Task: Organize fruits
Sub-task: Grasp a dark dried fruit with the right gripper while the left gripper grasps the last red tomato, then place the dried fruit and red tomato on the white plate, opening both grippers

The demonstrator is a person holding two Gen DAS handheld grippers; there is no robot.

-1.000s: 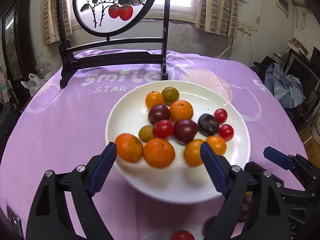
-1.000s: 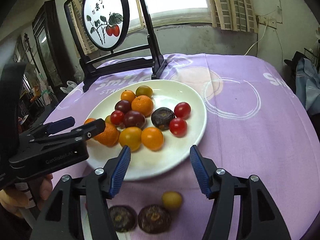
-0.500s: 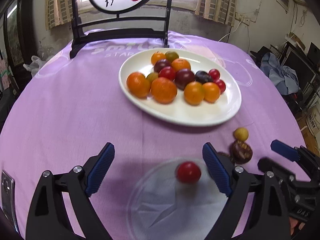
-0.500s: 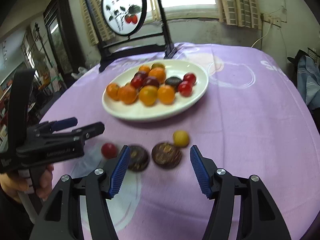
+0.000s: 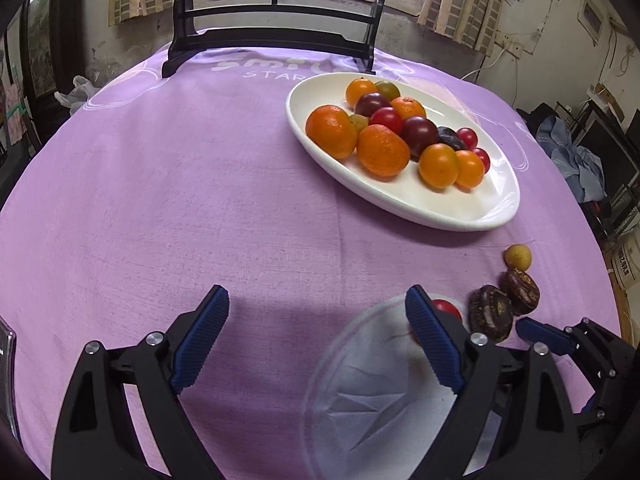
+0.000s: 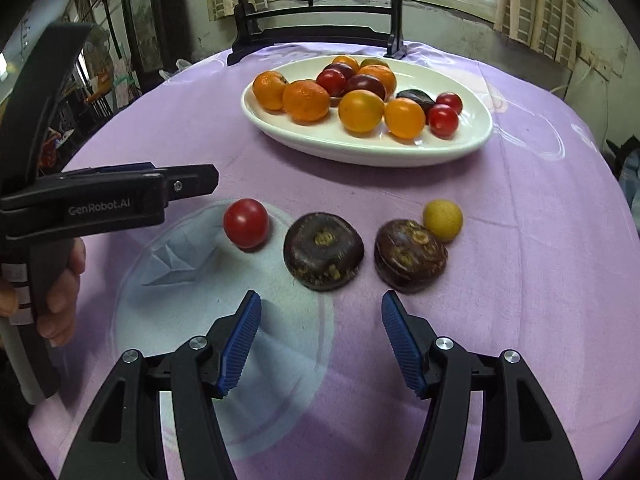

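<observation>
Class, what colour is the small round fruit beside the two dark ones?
Yellow; clearest in the right wrist view.

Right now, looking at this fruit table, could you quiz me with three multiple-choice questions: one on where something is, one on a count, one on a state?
1. Where is the lone red tomato?
A on the white plate
B on the clear round mat
C in a gripper

2. How many dark brown fruits lie off the plate?
A one
B two
C four

3. The right gripper is:
A open and empty
B shut on a fruit
C out of view

Answers: 1 B, it rests at the mat's far edge; 2 B, one beside another; 3 A, its jaws stand apart with nothing between.
</observation>
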